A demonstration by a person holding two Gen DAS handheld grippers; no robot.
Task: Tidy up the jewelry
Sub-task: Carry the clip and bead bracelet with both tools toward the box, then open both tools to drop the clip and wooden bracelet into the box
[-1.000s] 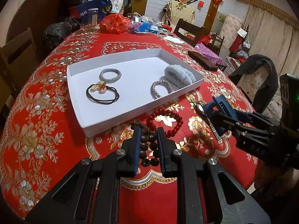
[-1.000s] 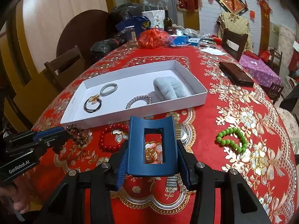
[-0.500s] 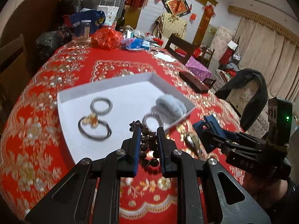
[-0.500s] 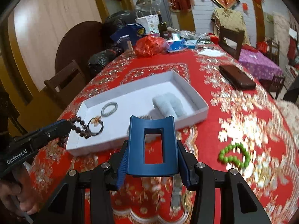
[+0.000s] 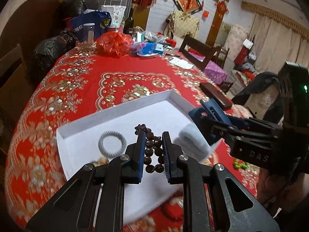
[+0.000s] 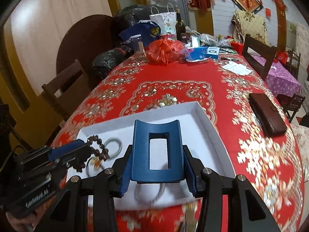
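Observation:
My left gripper [image 5: 153, 135] is shut on a dark brown bead bracelet [image 5: 152, 150] and holds it above the white tray [image 5: 123, 110]. It also shows in the right wrist view [image 6: 81, 145] with the bracelet [image 6: 98, 148]. My right gripper [image 6: 157, 150] is shut on a blue hair claw clip [image 6: 157, 133] above the tray's [image 6: 210, 125] near right part; the clip also shows in the left wrist view [image 5: 204, 114]. In the tray lie a grey hair ring [image 5: 112, 143], a pale fluffy band [image 5: 193, 141] and a silver bracelet [image 6: 150, 195].
A green bead bracelet [image 5: 239, 163] and a red bracelet [image 5: 171, 210] lie on the red tablecloth near the tray. A brown wallet [image 6: 266, 114] lies to the right. Bags, a bottle [image 6: 180, 29] and clutter stand at the table's far end. Chairs surround the table.
Both grippers have lifted and moved forward from the tablecloth to over the tray, each carrying its item. The tray looks closer and larger.

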